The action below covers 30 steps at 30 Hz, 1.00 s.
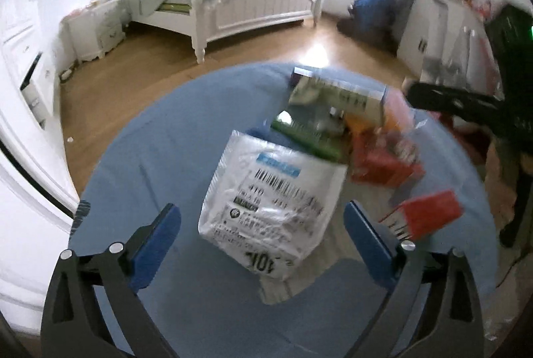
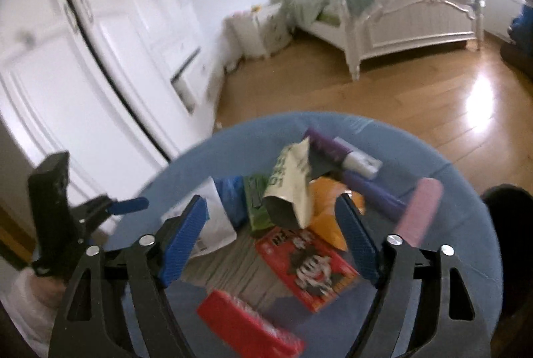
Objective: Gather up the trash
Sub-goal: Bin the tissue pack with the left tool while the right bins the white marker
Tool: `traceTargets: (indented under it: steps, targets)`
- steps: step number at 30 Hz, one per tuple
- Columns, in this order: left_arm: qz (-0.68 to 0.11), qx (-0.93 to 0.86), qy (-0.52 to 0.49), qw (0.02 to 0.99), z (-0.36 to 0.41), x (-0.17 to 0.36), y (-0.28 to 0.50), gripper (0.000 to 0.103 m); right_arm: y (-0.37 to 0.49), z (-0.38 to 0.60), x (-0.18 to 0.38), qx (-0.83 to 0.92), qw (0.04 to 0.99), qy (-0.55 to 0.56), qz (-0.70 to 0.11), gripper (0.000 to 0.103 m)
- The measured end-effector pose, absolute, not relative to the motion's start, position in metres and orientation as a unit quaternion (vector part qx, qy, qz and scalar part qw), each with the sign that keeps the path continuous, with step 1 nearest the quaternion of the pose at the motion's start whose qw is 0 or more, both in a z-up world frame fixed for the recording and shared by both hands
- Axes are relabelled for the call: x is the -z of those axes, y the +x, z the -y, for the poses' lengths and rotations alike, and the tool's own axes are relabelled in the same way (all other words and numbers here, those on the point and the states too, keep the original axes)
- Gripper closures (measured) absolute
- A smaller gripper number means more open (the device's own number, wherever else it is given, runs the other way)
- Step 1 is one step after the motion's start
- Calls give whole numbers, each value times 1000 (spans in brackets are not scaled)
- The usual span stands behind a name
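Observation:
Trash lies piled on a round blue surface (image 1: 160, 138). In the left wrist view a white mailer bag with a barcode (image 1: 269, 201) lies between the spread blue pads of my left gripper (image 1: 263, 214), which is open and not pressing on it. Beyond it are a green-and-white carton (image 1: 336, 95), a red packet (image 1: 383, 165) and a red box (image 1: 429, 214). My right gripper (image 2: 271, 208) is open above a torn carton (image 2: 289, 188), an orange wrapper (image 2: 324, 211) and the red packet (image 2: 309, 261). A purple tube (image 2: 333, 150) and a pink item (image 2: 419, 208) lie farther back.
A white bed (image 1: 253, 5) stands across the wooden floor (image 1: 140, 81), with a white nightstand (image 1: 96, 31) beside it. White wardrobe doors (image 2: 83, 58) run along the left. A dark blue heap (image 1: 379, 11) sits by the far wall. One finger (image 2: 130, 204) of the left gripper shows at left.

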<state>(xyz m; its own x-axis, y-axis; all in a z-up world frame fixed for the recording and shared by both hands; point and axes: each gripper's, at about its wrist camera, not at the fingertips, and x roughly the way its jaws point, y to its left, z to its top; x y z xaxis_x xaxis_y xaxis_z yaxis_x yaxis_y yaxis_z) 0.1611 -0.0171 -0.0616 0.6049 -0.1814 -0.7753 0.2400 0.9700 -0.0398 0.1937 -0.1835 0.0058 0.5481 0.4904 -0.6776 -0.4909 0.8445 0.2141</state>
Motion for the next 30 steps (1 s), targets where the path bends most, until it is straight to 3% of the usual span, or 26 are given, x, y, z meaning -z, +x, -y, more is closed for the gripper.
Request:
traceTargets:
  steps: [3,5,6,7,8,10,16,30]
  targets:
    - [-435,118,62,891,21,77,171,6,207,166,10,-264,877,-34,-401,36]
    - [-438,121,66,888,21,82,180,6,217,158,19,-249,875,-50,-412,47]
    - [-438,123,61,888,19,84,183,8,221,157,23,-248,874,-49,-415,61]
    - [-439,128,51,888,15,84,184,22,223,156,25,-247,873,-48,-418,74]
    - [-445,139,32,884,11,85,188,34,224,156,25,-248,872,-46,-420,81]
    - [-453,147,-6,879,1,87,191,49,224,159,27,-250,872,-42,-418,93]
    - [-435,146,-41,888,-7,68,175,75,204,200,8,-298,869,42,-392,96]
    - [-351,221,-134,900,18,-28,145,77,122,316,-67,-299,905,157,-260,96]
